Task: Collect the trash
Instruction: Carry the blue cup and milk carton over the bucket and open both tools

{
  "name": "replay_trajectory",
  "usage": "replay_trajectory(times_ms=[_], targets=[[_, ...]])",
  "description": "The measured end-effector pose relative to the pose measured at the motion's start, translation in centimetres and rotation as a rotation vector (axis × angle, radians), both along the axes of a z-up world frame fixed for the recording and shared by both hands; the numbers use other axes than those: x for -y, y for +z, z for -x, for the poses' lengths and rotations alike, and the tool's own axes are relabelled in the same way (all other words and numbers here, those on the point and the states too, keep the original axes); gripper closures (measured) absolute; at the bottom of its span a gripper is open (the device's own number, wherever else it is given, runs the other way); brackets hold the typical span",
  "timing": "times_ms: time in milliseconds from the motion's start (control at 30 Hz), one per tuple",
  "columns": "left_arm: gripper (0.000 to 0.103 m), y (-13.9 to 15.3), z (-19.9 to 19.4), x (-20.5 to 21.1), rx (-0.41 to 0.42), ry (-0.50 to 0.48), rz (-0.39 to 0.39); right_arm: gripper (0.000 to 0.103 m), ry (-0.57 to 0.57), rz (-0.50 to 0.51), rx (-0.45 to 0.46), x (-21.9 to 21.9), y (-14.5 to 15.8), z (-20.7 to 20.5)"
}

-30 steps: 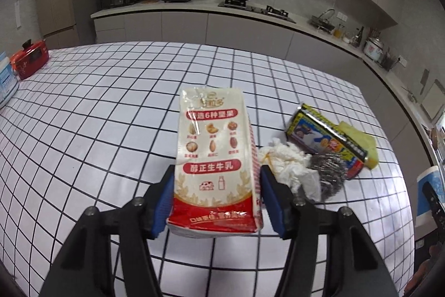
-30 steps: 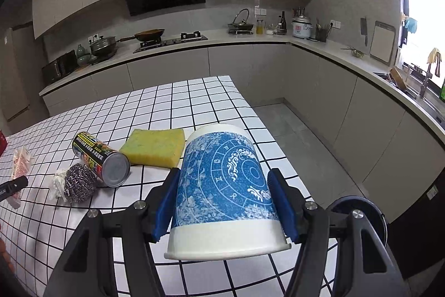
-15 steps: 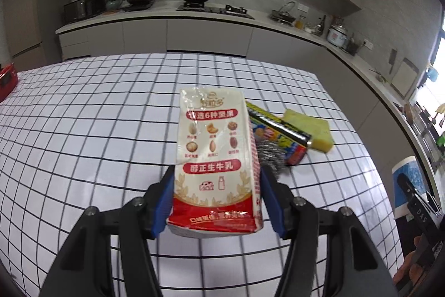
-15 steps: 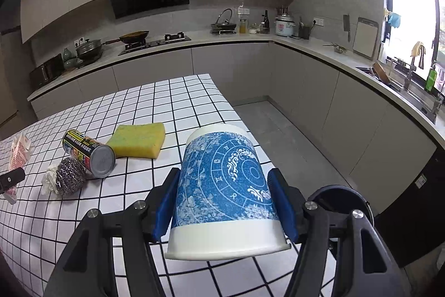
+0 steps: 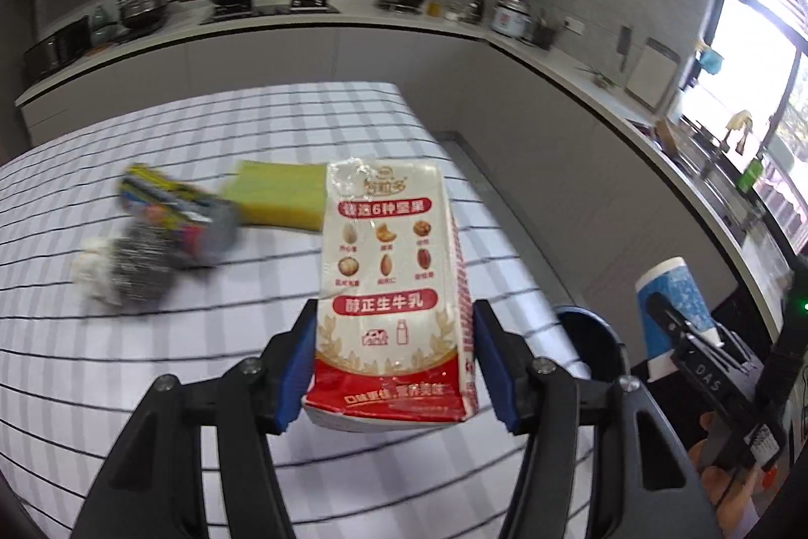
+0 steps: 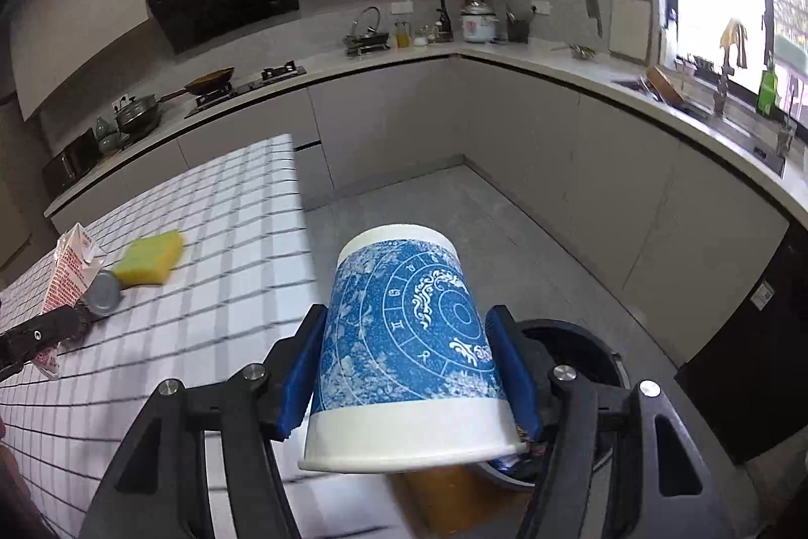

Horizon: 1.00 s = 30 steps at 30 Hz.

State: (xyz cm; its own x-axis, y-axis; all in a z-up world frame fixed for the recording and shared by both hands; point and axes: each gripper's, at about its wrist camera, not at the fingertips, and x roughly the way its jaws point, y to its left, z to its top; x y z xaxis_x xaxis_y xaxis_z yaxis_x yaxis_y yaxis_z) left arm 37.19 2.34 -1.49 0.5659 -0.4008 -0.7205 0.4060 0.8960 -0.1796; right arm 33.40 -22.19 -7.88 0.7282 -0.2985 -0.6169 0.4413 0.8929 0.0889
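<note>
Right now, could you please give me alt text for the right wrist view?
The right claw grips a blue-patterned paper cup above a dark bin on the kitchen floor; left, a checked table holds a yellow sponge.

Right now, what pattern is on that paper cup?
Blue zodiac-wheel print with white rims on the paper cup, clearest in the right wrist view.

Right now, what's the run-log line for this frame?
left gripper: shut on milk carton | right gripper: shut on paper cup | trash bin: beside table

Grid-patterned table [image 5: 212, 392]: sponge [image 5: 280, 200], can [image 5: 177, 210], scourer [image 5: 139, 268]
</note>
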Motion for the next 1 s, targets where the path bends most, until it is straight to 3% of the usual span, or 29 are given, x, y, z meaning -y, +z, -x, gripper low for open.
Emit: replay_trajectory(times_ms=[167,267,467,733,833,1000], targets=[[0.044,-2.0,2.4,10.9,-0.085,-0.070,0.021,0.038,0.031,-0.072,-0.069,10.7,-3.3,2.6],[0.044,-4.0,2.8,15.8,-0.155,-0.104,0.018,0.037,0.055,-0.087,-0.132,14.7,-5.5,3.3],[0.043,-8.8,3.5,22.8,-0.258,-0.125,-0.053,0.037,0.091,-0.226,-0.212,19.8,-10.4,3.0],[0.038,-15.1,2.7,25.7,-0.412,-0.070,-0.139,0.029,0.148,-0.217,-0.306,22.0,-14.3,0.5],[0.034,-14.4,2.5,25.2,-0.431,-0.036,-0.109,0.026,0.153,-0.215,-0.315,22.1,-14.4,0.6],[0.034,-9.8,3.4,24.4,-0.351,-0.054,-0.068,0.026,0.125,-0.196,-0.255,22.1,-11.7,1.6]])
